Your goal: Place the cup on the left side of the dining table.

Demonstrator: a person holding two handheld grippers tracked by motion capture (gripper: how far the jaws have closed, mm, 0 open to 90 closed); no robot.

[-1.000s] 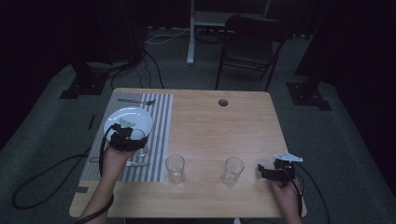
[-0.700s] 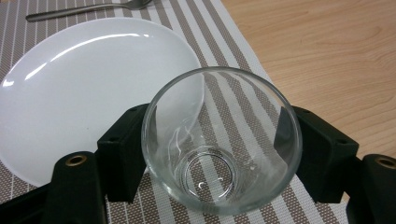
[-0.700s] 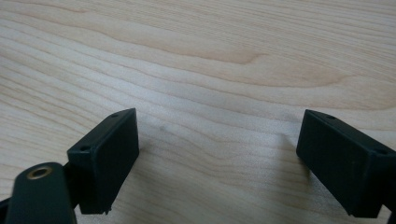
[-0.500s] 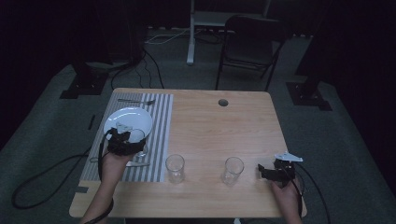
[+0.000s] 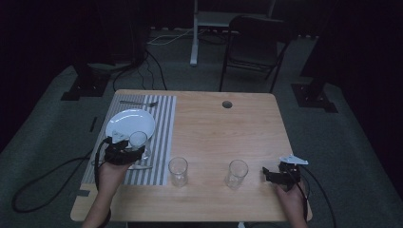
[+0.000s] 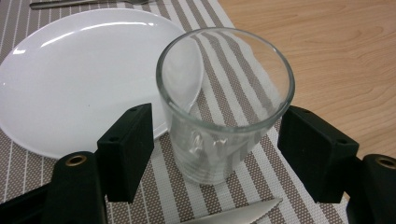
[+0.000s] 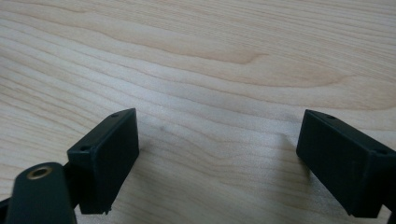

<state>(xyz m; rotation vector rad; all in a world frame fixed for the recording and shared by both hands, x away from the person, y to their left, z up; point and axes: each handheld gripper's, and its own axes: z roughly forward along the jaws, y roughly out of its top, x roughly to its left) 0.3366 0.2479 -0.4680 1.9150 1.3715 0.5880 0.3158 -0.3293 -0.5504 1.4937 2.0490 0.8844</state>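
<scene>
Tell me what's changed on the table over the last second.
The left gripper, shut on a glass, has carried it slightly nearer the table's front edge beside the plate. The right gripper stays open, and the two other glasses haven't moved.

My left hand [image 5: 110,172] reaches in from the table's near edge, forearm angled forward, with the left gripper [image 5: 124,151] pointed away from me. Its jaws are drawn in about as far as they go and clamp on a glass [image 6: 224,107], one pad on each side. My right hand [image 5: 290,195] rests low at the near right corner, and the right gripper [image 5: 272,174] points leftward across the table, jaws spread wide with nothing between them.
</scene>
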